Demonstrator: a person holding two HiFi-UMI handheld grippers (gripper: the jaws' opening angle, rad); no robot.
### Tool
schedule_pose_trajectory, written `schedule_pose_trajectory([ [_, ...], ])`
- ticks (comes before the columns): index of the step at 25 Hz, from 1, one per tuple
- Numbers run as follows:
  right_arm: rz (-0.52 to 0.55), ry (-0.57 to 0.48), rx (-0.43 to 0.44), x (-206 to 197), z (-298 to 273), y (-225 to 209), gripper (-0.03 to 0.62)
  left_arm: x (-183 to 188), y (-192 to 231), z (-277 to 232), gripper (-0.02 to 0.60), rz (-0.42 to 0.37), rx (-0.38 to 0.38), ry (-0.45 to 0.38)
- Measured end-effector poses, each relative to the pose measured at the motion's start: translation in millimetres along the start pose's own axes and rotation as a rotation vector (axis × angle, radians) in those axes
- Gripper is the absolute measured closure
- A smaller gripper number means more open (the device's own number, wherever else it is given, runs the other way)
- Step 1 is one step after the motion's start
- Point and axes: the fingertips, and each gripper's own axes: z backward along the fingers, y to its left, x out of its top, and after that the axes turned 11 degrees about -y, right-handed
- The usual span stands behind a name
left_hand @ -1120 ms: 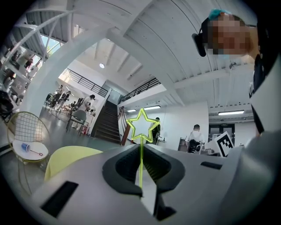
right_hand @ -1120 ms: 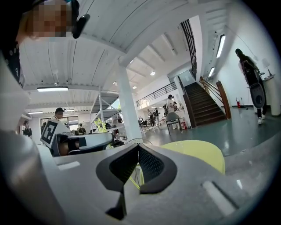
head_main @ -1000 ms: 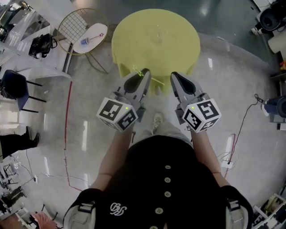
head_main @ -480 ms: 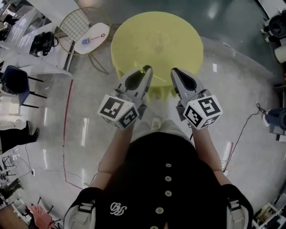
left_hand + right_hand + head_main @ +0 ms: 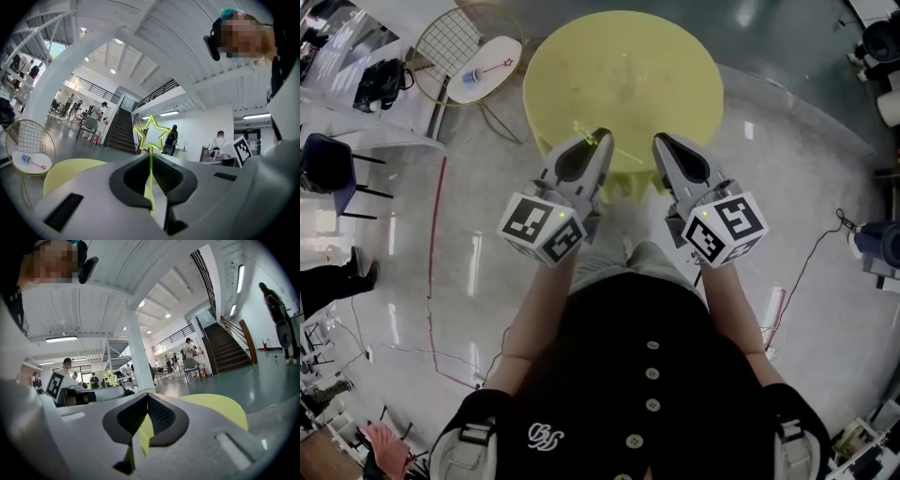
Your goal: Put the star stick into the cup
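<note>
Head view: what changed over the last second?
The left gripper and right gripper moved forward a little with the person, so their tips now reach further over the near edge of the yellow table. Nothing was taken hold of or let go. Unchanged: the left gripper is shut on the star stick, and the right gripper is shut and empty.

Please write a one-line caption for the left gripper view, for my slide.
Left gripper shut on the green star stick, with the yellow table beyond.
</note>
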Motion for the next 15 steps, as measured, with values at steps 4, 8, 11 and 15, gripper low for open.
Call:
schedule_pose_trajectory([
  [4,-0.001,0.005,-0.013,-1.3,3.7,-8.2,0.590,-6.0,3.0,-4.9,0.558,-0.005,-0.008,0.023],
  [8,-0.011,0.000,-0.039,-2.9,7.8,-20.4,0.590,-9.3,2.9,-8.9,0.558,-0.008,-0.015,0.028],
  [11,-0.015,0.003,-0.046,-4.6,4.9,-24.7,0.591,-11.9,6.6,-13.9,0.558,-0.008,-0.020,0.034],
  [15,-0.018,0.001,-0.060,-3.3,-2.9,-32.8,0.591,-12.6,12.2,-26.0,0.558,0.003,-0.042,0.034],
])
